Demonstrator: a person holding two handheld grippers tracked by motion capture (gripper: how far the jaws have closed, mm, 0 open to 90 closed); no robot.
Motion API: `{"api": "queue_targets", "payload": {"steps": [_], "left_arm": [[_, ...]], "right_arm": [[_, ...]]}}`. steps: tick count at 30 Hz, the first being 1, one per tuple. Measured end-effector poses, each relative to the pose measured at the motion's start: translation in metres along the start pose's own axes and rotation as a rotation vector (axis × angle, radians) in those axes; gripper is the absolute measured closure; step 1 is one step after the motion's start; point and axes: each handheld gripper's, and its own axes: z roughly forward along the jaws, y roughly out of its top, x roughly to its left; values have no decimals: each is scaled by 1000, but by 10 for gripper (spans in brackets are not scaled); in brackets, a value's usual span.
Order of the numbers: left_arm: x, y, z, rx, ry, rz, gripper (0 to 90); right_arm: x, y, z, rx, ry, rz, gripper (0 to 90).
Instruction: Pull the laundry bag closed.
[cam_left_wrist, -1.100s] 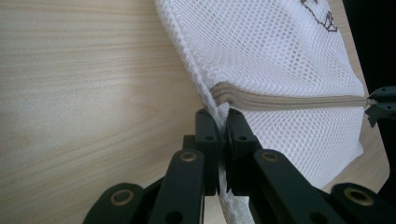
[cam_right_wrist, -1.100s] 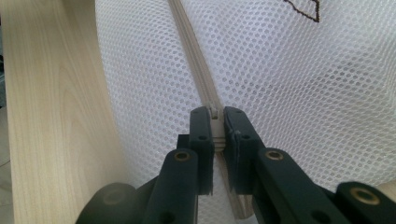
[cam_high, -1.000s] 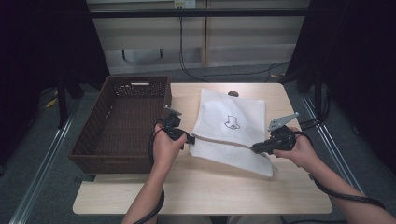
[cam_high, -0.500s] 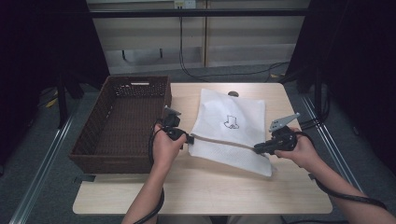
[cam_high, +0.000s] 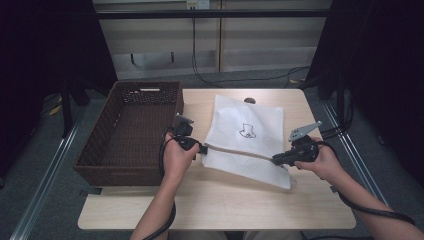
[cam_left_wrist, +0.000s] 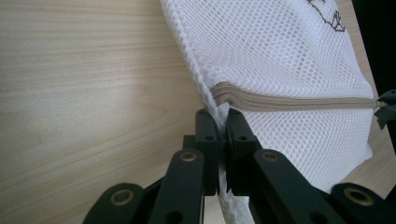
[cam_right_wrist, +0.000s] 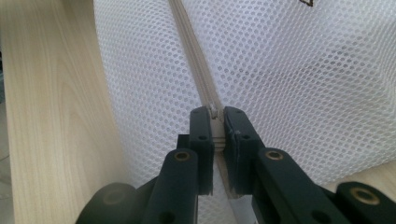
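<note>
This is looking like a lab or recording room rather than a home. A bare light-wood table (cam_high: 235, 200) is standing on grey floor, boxed in by black curtains (cam_high: 385, 75) hanging on both sides of it. Metal rails (cam_high: 47, 172) are running along the floor beside the table, and loose cables (cam_high: 210, 80) are trailing beyond its far edge below pale wall panels (cam_high: 270, 50).

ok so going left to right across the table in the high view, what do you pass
Dark brown woven wicker basket → left gripper, shut on the bag's corner → white mesh zip bag with a small black drawing → right gripper, shut at the tan zipper's far end.
</note>
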Motion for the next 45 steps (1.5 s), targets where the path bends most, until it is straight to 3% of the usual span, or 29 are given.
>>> {"api": "queue_targets", "payload": {"steps": [3,17,19,21,23,25,34,39,41,45], "left_arm": [[-2,0,0,2,16,4,862],[-2,1,-1,-4,13,-6,862],[-1,0,-2,-6,44,2,862],[2,0,-2,-2,20,-12,862],[1,0,-2,2,37,4,862],[0,1,-2,1,42,4,862],[1,0,-2,1,29,-5,862],[-1,1,-4,-8,41,5,862],[-2,1,-4,-13,65,9,862],[-1,1,-4,-9,40,-2,862]], "right_arm": [[0,0,0,1,5,-1,831],[-1,-1,-1,-4,6,0,831],[0,-1,-2,5,-2,2,831],[-1,-3,-2,0,1,8,831],[-2,-5,-3,-9,5,28,831],[-1,-3,-2,4,-8,5,831],[-5,-11,-5,-7,-4,24,831],[-5,-11,-7,-11,-6,21,831],[-4,-10,-9,-9,-5,22,830],[-7,-13,-13,-11,-19,35,831]]}}
